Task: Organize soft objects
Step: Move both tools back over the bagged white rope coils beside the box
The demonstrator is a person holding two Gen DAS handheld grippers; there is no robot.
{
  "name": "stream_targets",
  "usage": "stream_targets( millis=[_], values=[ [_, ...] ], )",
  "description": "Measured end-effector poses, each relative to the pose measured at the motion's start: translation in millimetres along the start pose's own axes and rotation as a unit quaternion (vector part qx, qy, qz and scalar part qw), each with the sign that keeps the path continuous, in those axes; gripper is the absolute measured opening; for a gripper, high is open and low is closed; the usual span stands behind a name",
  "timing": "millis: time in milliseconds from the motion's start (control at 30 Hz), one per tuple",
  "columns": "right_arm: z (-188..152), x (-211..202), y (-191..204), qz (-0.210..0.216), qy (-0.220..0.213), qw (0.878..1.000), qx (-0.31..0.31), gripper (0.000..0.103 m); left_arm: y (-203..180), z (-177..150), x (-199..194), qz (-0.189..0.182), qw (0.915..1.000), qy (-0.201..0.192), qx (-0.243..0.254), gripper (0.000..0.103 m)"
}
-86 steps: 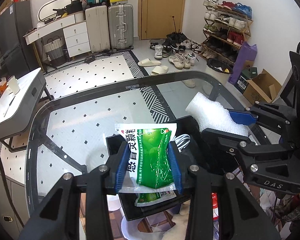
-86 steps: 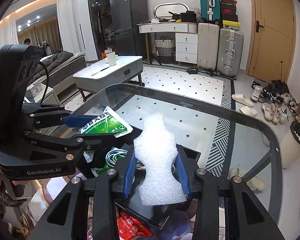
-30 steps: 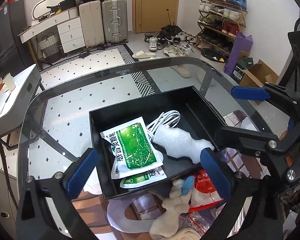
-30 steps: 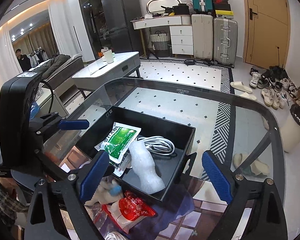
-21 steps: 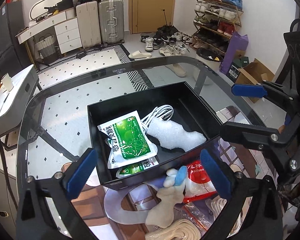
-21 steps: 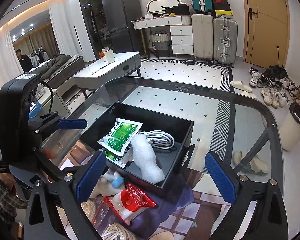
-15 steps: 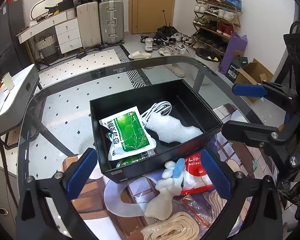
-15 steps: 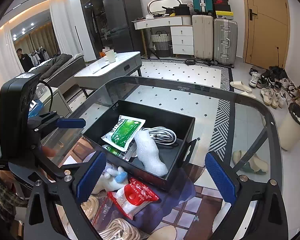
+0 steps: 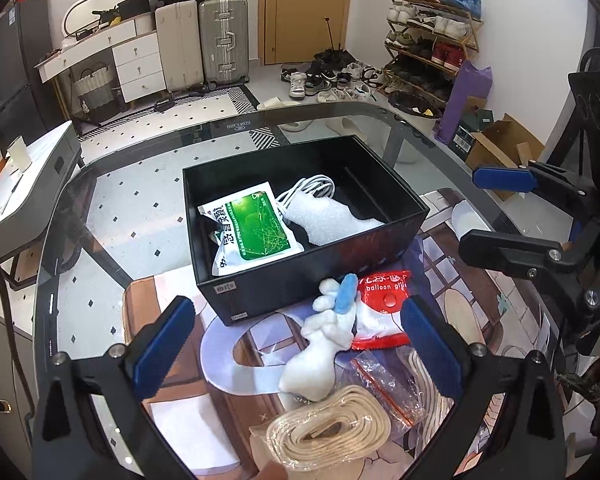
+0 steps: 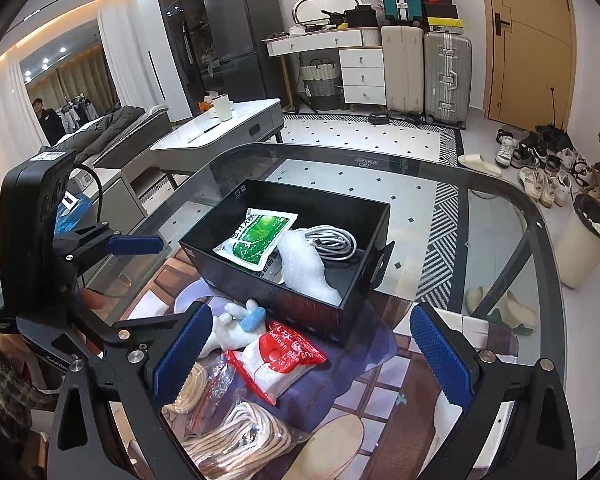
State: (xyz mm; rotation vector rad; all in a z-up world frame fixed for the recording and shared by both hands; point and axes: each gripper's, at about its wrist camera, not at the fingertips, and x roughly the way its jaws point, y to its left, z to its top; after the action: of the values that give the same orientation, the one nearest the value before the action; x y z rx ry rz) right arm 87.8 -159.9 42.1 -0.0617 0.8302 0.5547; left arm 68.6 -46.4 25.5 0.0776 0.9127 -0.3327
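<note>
Black box [image 9: 300, 276] mid-table, both tongs [image 9: 300, 344] [image 10: 312, 356] spread (empty), soft items near edge.

Black angular frames are seen on the left gripper [image 9: 300, 344] and the right gripper [image 10: 316, 354], studded with silver screws. Ribbed blue pads [image 9: 162, 346] are fitted inside the fingers. White lettering is glimpsed; a black cable [image 10: 94, 184] is looped behind.

Glass table [image 9: 100, 216] glossy, reflective. Black box [image 9: 312, 276] matt. Green sachet [image 9: 256, 228] shiny plastic film – white foam piece [image 9: 332, 220] rough, bubbly. Red balloon packet [image 10: 280, 356] glossy plastic.
</note>
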Motion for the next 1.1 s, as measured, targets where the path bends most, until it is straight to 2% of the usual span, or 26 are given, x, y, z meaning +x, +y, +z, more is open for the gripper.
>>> stream_targets(
  millis=[500, 1100],
  values=[
    [-34, 2, 24, 0.014, 0.030, 0.999, -0.003, 0.101, 3, -34, 0, 0.005, 0.9998, 0.019, -0.005, 0.103],
    [-67, 10, 39, -0.009, 0.070, 0.997, 0.006, 0.101, -9, -63, 8, -0.004, 0.9989, 0.047, 0.001, 0.103]
  ],
)
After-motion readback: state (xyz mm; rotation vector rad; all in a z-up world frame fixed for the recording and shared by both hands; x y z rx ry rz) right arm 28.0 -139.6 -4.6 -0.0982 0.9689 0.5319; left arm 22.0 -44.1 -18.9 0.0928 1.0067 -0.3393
